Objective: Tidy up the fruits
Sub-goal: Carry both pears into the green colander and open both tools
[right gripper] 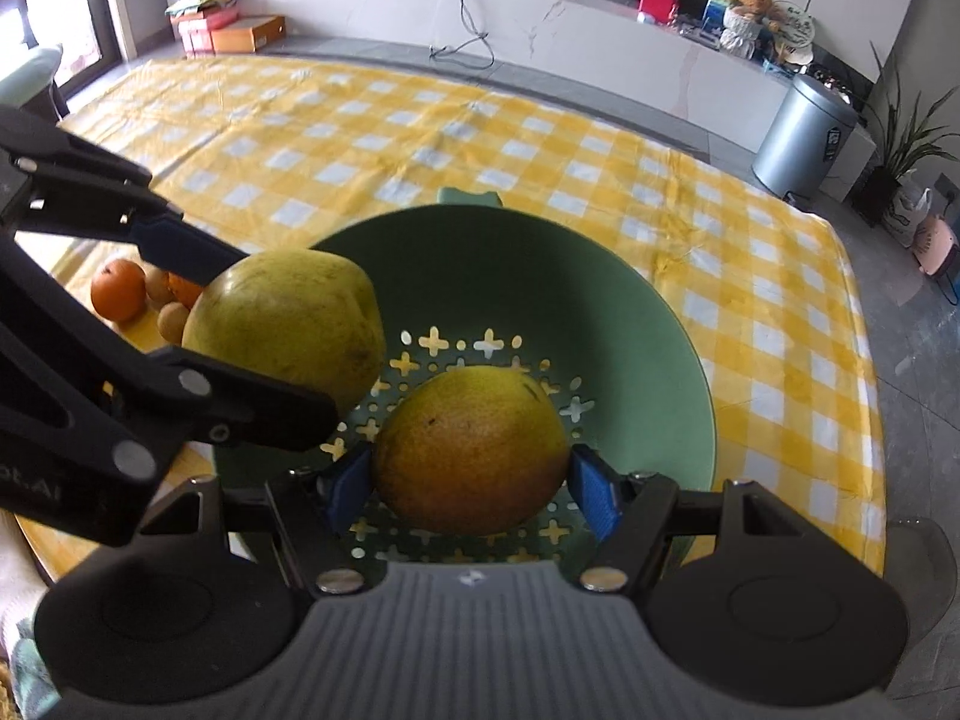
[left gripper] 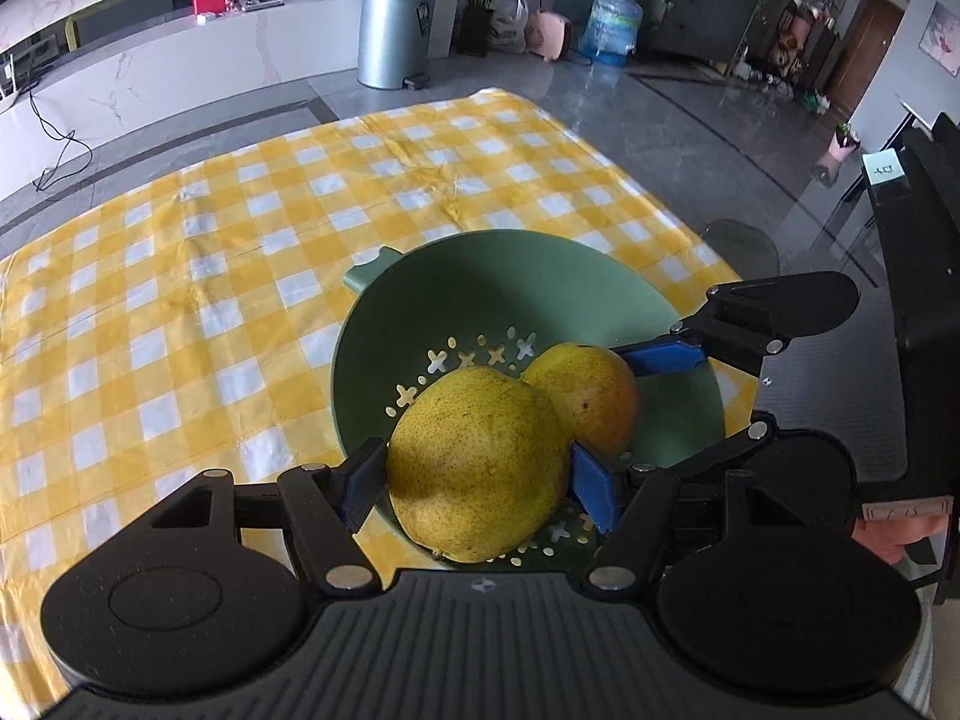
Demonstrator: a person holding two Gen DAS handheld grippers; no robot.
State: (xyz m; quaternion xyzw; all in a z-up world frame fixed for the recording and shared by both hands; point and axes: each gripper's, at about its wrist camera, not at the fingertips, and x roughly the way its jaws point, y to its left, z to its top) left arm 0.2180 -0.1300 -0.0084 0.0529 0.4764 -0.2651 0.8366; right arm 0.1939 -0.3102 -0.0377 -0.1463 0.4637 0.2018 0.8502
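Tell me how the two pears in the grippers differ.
The left gripper's pear is plain yellow-green; the right gripper's pear blushes orange-red. The left gripper's pear looks a little bigger than the right gripper's. Both are speckled, clamped between blue pads, and over the green colander.

We see the round green perforated colander [right gripper: 630, 324] standing on the yellow-and-white checked tabletop [right gripper: 420, 132]. Over its bowl, a speckled yellow pear [left gripper: 474, 462] sits left of a reddish-yellow pear [right gripper: 471, 450], touching. Small orange fruits [right gripper: 118, 290] lie left of the colander.
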